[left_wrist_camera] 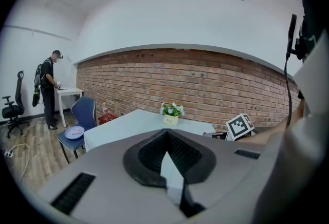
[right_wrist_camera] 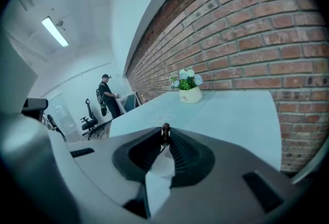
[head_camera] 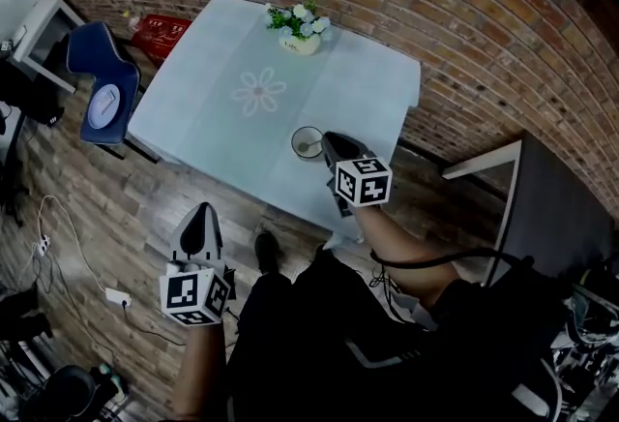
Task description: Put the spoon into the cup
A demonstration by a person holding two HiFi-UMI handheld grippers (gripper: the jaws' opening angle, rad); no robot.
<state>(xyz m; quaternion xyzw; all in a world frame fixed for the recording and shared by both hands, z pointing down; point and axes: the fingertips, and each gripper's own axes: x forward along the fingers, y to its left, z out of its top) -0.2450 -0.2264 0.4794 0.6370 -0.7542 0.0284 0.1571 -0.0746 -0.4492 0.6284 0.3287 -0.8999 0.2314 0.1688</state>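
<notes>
The pale blue worktop (head_camera: pixel 222 120) fills the middle of the room against the brick wall. Only a small pot of flowers (head_camera: pixel 300 43) stands at its far edge and a cup (head_camera: pixel 308 142) near the person's side.

As I read it, the job is at its last step: the spoon is being lowered into the cup and not yet let go. The next move calls for the right claw (head_camera: pixel 329 139) to spread its jaws so the handle drops against the rim. It should then lift straight up, so that it neither tips the cup nor drags the spoon back out.

The left claw (left_wrist_camera: pixel 165 135) plays no part. It hangs low on the person's left, off the worktop's near edge and out over the wooden floor, with its jaws pressed together on nothing.

The right claw sits just beside the cup, on the person's side of it, tilted downward. Its jaws are narrowed onto the thin dark handle of the spoon (right_wrist_camera: pixel 165 129), whose little rounded end pokes up between the tips.

From above, something pale shows inside the cup, likely the spoon's bowl, though it is too small to be sure. From the right gripper view the cup itself is hidden below the claw.
</notes>
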